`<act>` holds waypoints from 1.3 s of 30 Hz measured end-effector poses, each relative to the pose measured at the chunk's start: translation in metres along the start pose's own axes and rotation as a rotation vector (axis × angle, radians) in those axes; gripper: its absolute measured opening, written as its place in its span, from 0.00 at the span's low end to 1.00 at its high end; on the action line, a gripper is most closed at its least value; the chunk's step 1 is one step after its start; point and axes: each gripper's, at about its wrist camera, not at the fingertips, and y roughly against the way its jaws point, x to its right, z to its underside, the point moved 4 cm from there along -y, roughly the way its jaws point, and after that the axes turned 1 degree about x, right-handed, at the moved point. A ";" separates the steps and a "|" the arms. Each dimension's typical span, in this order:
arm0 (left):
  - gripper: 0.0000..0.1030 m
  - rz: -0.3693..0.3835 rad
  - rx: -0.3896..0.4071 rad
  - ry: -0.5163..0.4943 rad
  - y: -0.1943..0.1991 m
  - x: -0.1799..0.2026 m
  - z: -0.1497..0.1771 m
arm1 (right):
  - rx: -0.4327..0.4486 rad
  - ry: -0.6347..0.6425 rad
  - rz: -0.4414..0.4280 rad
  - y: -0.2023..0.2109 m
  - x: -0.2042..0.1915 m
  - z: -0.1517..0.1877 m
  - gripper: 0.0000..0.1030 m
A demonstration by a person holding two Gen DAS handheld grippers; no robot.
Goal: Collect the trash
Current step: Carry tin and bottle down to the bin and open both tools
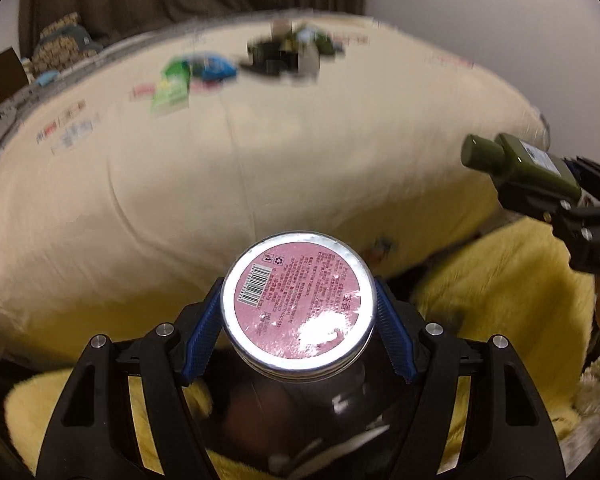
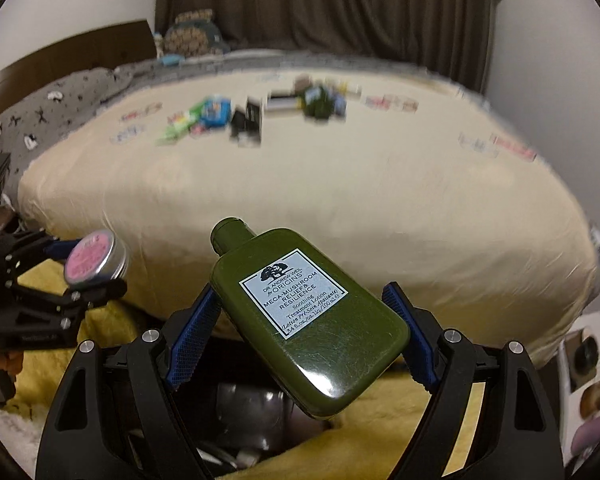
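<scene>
My left gripper (image 1: 299,308) is shut on a round silver tin with a pink label (image 1: 298,304), held over a dark bag opening (image 1: 300,420). It also shows in the right wrist view (image 2: 94,260) at the left. My right gripper (image 2: 304,320) is shut on a flat green Origins lotion bottle (image 2: 300,312), tilted with its cap up-left. The bottle shows in the left wrist view (image 1: 520,164) at the right. Both are held in front of the cream bed (image 2: 340,200). More trash (image 2: 252,114) lies blurred at the bed's far side.
A yellow fluffy blanket (image 1: 500,300) lies below both grippers around the dark bag (image 2: 252,412). A grey patterned pillow (image 2: 60,108) is at the bed's left. A dark curtain (image 2: 320,12) hangs behind. Magazines (image 2: 588,372) lie at the right.
</scene>
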 end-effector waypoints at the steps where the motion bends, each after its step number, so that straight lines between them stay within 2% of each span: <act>1: 0.65 0.002 -0.025 0.005 -0.007 0.000 0.007 | -0.028 -0.004 -0.006 -0.008 -0.002 0.006 0.81; 3: 0.65 0.008 -0.061 0.013 -0.017 -0.001 0.017 | -0.093 -0.003 -0.013 -0.027 -0.007 0.018 0.81; 9: 0.65 0.037 -0.185 0.043 -0.054 -0.005 0.047 | -0.218 -0.019 -0.043 -0.061 -0.020 0.045 0.81; 13: 0.65 0.083 -0.274 0.057 -0.075 -0.005 0.063 | -0.300 -0.037 -0.073 -0.080 -0.029 0.059 0.81; 19: 0.66 0.106 -0.363 0.060 -0.092 -0.004 0.076 | -0.382 -0.047 -0.101 -0.102 -0.040 0.081 0.81; 23: 0.65 0.105 -0.385 0.062 -0.097 -0.003 0.079 | -0.381 -0.069 -0.127 -0.109 -0.040 0.078 0.81; 25: 0.72 0.105 -0.386 0.065 -0.098 -0.004 0.080 | -0.369 -0.078 -0.133 -0.109 -0.040 0.075 0.88; 27: 0.83 0.104 -0.378 0.062 -0.099 -0.004 0.077 | -0.359 -0.081 -0.135 -0.108 -0.039 0.071 0.92; 31: 0.89 0.104 -0.363 0.063 -0.097 -0.004 0.076 | -0.322 -0.090 -0.127 -0.100 -0.035 0.057 0.93; 36: 0.91 0.063 -0.296 0.074 -0.080 -0.017 0.063 | -0.248 -0.088 -0.085 -0.082 -0.026 0.036 0.93; 39: 0.92 0.016 -0.222 0.057 -0.062 -0.027 0.048 | -0.182 -0.090 -0.055 -0.066 -0.017 0.019 0.93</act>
